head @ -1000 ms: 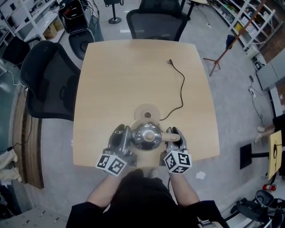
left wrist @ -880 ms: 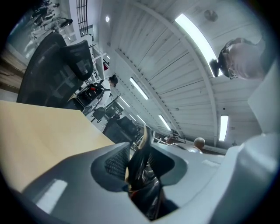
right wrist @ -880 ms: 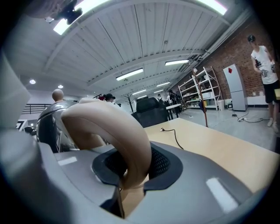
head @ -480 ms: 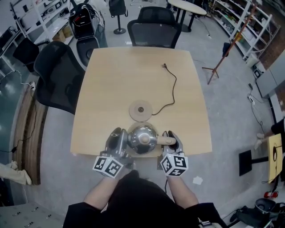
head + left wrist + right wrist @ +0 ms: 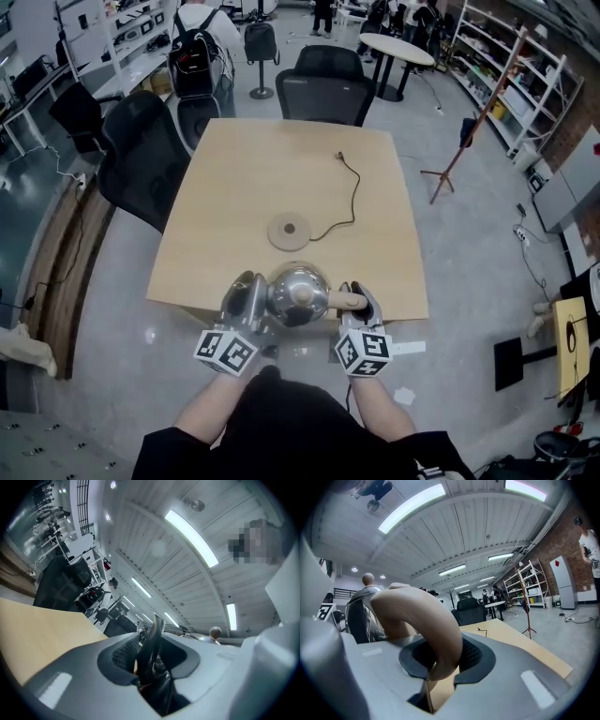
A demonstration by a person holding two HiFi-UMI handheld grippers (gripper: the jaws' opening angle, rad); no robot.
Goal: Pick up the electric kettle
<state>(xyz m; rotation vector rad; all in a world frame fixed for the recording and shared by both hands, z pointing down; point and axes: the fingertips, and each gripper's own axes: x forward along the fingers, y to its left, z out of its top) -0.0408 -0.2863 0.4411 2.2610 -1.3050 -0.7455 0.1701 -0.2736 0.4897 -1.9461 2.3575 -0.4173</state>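
Shiny round steel kettle (image 5: 298, 295) is held apart from the round wooden base (image 5: 289, 231), on the person's side; left gripper (image 5: 253, 292) pinches its spout, right gripper (image 5: 364, 298) clamps its tan handle.

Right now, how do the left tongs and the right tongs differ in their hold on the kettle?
The right tongs clamp the thick beige handle; the left tongs clamp a thin, dark, shiny part on the opposite side of the kettle. The handle bulges wide between the right tongs; the left tongs' piece shows as a narrow edge. Both are shut on the kettle, one on each side.
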